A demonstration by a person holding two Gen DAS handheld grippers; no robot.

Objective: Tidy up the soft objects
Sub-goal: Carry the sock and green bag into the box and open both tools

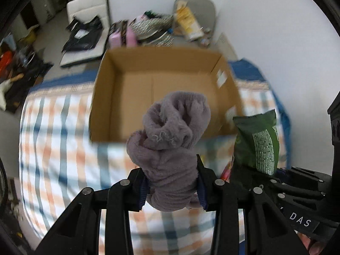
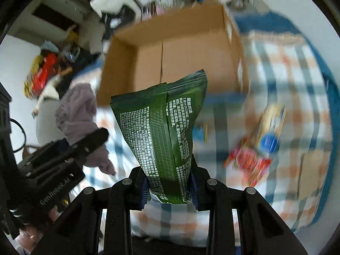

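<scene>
My left gripper (image 1: 172,182) is shut on a bundle of mauve fuzzy socks (image 1: 170,140) and holds it in the air just in front of an open, empty cardboard box (image 1: 161,85). My right gripper (image 2: 169,182) is shut on a dark green soft pack with white print (image 2: 165,127), also held in front of the box (image 2: 180,48). The green pack shows at the right in the left wrist view (image 1: 259,140). The socks (image 2: 78,114) and the left gripper show at the left in the right wrist view.
The box sits on a bed with a plaid blue, orange and white cover (image 1: 59,140). Red and yellow-blue packets (image 2: 255,153) lie on the bed to the right. Clutter (image 1: 153,29) lies beyond the box by the white wall; a white chair (image 1: 89,17) stands back left.
</scene>
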